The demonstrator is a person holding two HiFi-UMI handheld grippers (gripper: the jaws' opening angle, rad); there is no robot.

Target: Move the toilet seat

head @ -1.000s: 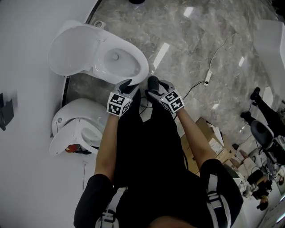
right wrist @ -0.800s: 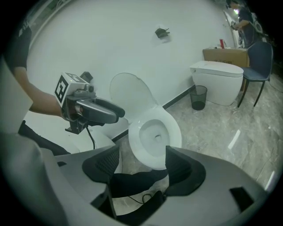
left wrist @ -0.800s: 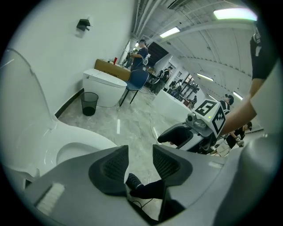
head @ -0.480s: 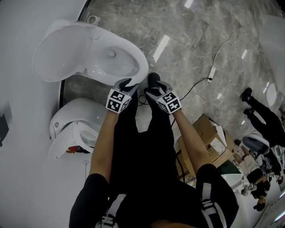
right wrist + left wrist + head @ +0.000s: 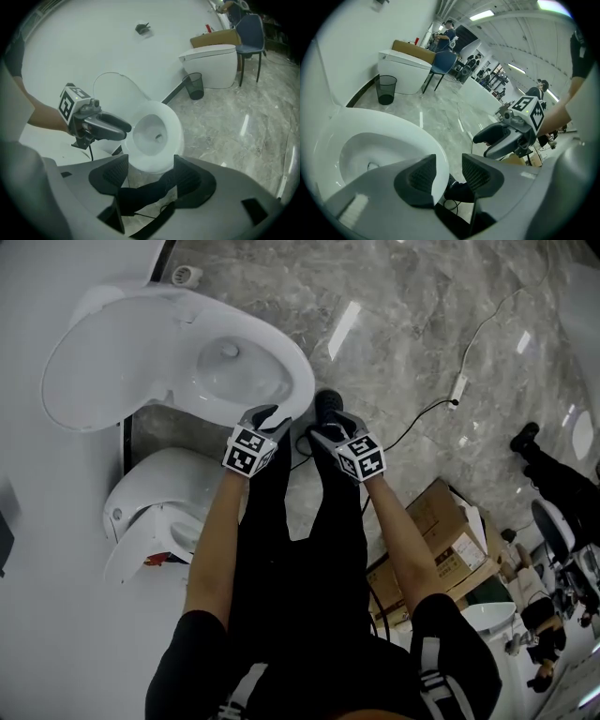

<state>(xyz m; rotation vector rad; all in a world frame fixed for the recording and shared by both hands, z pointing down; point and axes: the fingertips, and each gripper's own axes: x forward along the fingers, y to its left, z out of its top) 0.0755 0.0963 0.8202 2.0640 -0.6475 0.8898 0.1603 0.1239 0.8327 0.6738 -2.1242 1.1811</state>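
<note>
The person stands on the grey marble floor (image 5: 422, 324) facing a white toilet (image 5: 302, 381), with one black shoe (image 5: 328, 401) just beside its near rim. To the near left sits a second toilet (image 5: 155, 479) with its lid partly lifted. To the right a power strip (image 5: 458, 388) and its cable trail over the floor. Open cardboard boxes (image 5: 441, 540) stand at the near right; what they hold is unclear. Farther off along the wall are a black mesh wastebasket (image 5: 386, 90), its inside hidden, a third toilet (image 5: 405, 68) and a blue chair (image 5: 440, 63). The first toilet's bowl shows only its drain hole at the bottom.

The toilet seat (image 5: 94, 362) appears as a white flap standing raised at the bowl's far left; I cannot tell ring from lid there. The left tongs (image 5: 449, 161) stand narrowly apart at the near rim. The rim's edge shows in the gap beside one pad, with the other pad clear of it. The right tongs (image 5: 151, 161) are wide and closing, with nothing between them.
</note>
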